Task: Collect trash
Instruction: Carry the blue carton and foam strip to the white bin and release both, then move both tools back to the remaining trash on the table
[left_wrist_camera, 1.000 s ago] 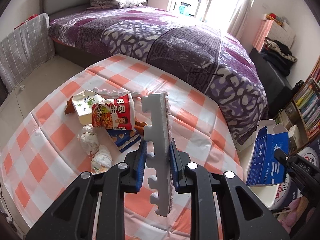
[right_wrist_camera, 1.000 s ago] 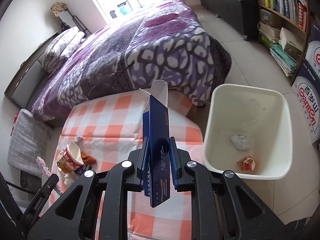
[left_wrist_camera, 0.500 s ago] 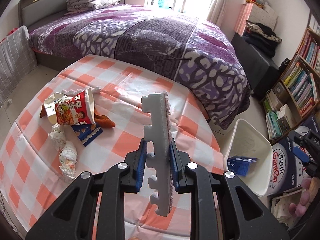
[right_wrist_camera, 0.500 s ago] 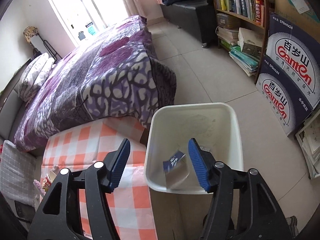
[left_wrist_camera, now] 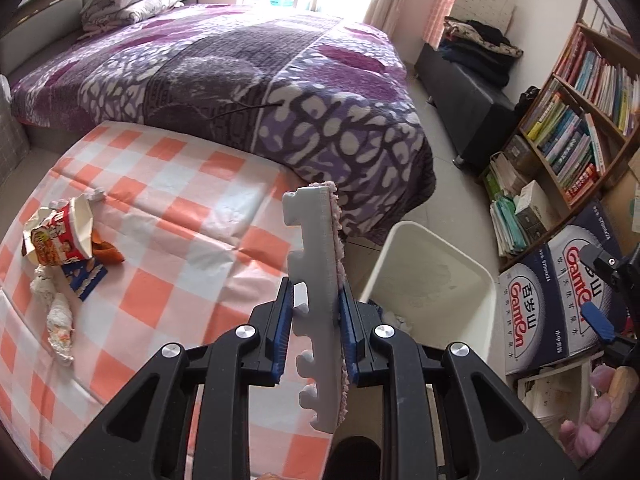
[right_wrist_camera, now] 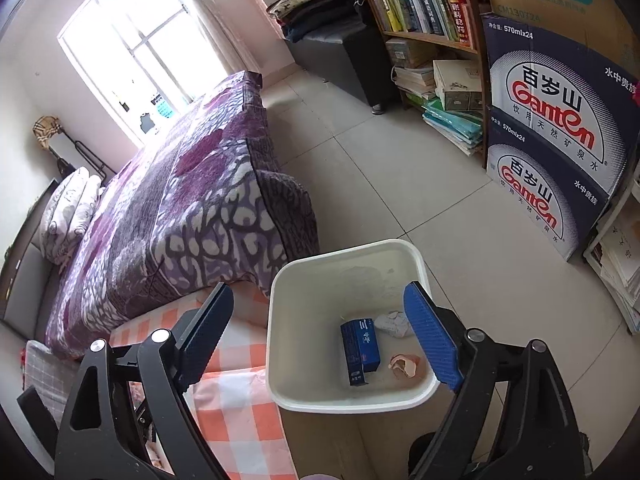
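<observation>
My left gripper (left_wrist_camera: 314,332) is shut on a grey foam mat piece (left_wrist_camera: 318,280) with a pink fuzzy side, held upright over the table's right end beside the white bin (left_wrist_camera: 432,280). On the checked table (left_wrist_camera: 172,240) at the left lie a crushed noodle cup (left_wrist_camera: 60,234), crumpled tissues (left_wrist_camera: 56,312) and a blue wrapper (left_wrist_camera: 86,276). My right gripper (right_wrist_camera: 320,340) hangs over the bin (right_wrist_camera: 348,396), its jaws opening with nothing between them. In the bin lie the blue box (right_wrist_camera: 358,350), a tissue wad (right_wrist_camera: 394,324) and a small wrapper (right_wrist_camera: 406,365).
A bed with a purple blanket (left_wrist_camera: 248,76) borders the table's far side. Bookshelves (left_wrist_camera: 580,112) and stacked water cartons (right_wrist_camera: 556,140) stand right of the bin, with books piled on the floor. The tiled floor (right_wrist_camera: 380,168) runs between bed and shelves.
The right gripper swung over the bin, opened and let the blue box drop in. The left gripper carried the foam piece rightward from over the trash pile to beside the bin.
</observation>
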`<state>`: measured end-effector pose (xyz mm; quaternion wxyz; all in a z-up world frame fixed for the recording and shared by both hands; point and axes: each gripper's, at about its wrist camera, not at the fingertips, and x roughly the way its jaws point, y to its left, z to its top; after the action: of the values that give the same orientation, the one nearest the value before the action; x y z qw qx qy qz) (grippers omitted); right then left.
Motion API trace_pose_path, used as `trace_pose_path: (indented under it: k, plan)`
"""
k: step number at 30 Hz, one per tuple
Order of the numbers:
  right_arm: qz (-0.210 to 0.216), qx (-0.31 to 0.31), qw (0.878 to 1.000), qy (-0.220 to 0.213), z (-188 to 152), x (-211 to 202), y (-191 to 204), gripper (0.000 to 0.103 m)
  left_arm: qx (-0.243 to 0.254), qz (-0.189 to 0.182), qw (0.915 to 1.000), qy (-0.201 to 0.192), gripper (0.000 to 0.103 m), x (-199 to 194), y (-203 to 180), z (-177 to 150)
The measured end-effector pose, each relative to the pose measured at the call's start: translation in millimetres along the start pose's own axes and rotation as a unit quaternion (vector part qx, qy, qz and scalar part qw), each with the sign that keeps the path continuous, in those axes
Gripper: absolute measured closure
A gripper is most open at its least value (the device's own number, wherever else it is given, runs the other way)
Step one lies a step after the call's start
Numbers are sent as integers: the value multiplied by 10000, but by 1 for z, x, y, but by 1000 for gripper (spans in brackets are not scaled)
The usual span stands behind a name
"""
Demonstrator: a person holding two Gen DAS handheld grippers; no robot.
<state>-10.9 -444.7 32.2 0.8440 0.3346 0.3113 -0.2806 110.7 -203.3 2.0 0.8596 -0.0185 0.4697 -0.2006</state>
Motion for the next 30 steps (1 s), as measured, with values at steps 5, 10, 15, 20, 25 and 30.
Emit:
trace_pose_path:
  k: [5,10,15,20,25,30]
  plan:
    - [-73,176,9998,-44,12,-2,-25,17,197,-402,9989,102,80,11,-48,14]
    - [-187,362,9991,-89,21,0,-47,15,195,-779,9967,155,73,25,-84,26]
    - [-245,384,9989,-97,23,3,-52,14,120,-1017,9946,176,54,28,-91,30]
    - [-252,144,9995,-103,16,7,-35,12,165,-679,9975,130,47,25,-75,23]
    - [-446,-630,9966,-277,-4,9,8,8,228,-35,9997,3,46,16,-37,13]
    - [-746,-1713,9808,-558,-38,12,62,7,31,498,9988,-20,34,9,19,7]
